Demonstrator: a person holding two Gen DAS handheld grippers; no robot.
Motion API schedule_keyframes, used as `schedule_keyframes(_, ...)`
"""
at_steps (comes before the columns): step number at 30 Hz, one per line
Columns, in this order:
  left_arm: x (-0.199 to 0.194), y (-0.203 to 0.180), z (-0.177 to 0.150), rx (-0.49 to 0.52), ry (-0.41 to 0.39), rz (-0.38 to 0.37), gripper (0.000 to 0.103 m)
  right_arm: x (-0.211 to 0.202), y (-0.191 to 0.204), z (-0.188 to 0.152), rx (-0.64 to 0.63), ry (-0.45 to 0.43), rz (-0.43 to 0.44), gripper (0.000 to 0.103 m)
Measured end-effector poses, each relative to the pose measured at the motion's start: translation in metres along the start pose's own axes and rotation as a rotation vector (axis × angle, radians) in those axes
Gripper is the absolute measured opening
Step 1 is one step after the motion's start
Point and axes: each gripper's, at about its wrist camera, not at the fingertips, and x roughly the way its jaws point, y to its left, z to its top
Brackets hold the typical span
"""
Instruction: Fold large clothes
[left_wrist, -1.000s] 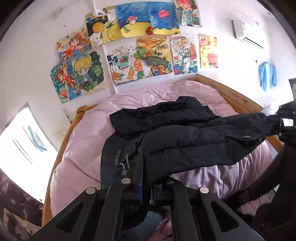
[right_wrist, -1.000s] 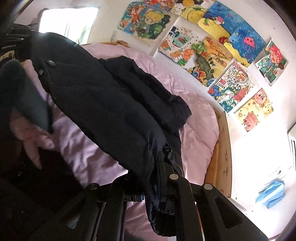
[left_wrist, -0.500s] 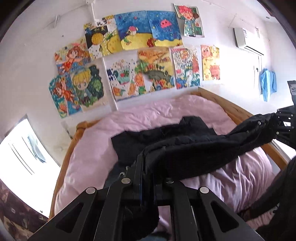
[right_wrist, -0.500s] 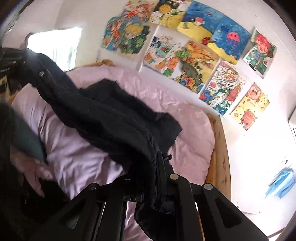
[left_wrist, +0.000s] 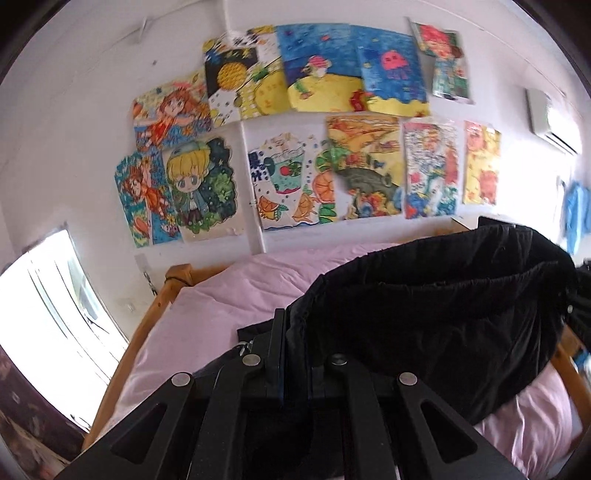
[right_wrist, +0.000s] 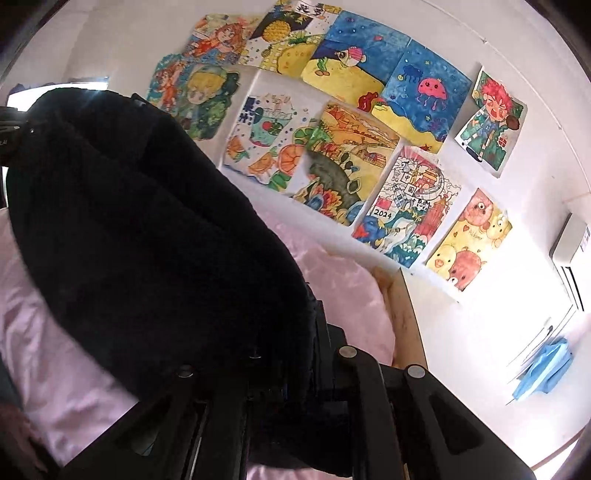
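A large black padded jacket (left_wrist: 436, 314) hangs raised in the air over the bed, stretched between both grippers. My left gripper (left_wrist: 291, 332) is shut on one end of the jacket's edge. In the right wrist view the jacket (right_wrist: 140, 236) fills the left half, and my right gripper (right_wrist: 314, 325) is shut on its other end. The fabric hides most of both fingers. A small part of the jacket (left_wrist: 251, 332) still shows low by the left gripper.
A bed with a pink quilt (left_wrist: 221, 306) and a wooden frame (left_wrist: 147, 325) lies below. Coloured drawings (left_wrist: 314, 122) cover the white wall behind. A bright window (left_wrist: 48, 317) is at the left. An air conditioner (right_wrist: 569, 254) and blue cloth (right_wrist: 543, 373) are on the right wall.
Both grippers have lifted the jacket's edge up off the bed and forward toward the wall. The jacket now hangs high and hides most of the quilt.
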Motion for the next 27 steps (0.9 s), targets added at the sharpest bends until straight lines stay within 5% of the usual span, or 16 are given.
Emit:
schedule_keyframes(13, 0.142, -0.002, 0.01, 0.003, 0.176, 0.043, 0.008, 0.139, 0.007, 0.019, -0.003, 0.031, 0.033, 0.009)
schedule_keyframes(27, 0.186, -0.008, -0.008, 0.016, 0.237, 0.046, 0.008, 0.198, 0.024, -0.007, 0.054, 0.065, 0.079, 0.01)
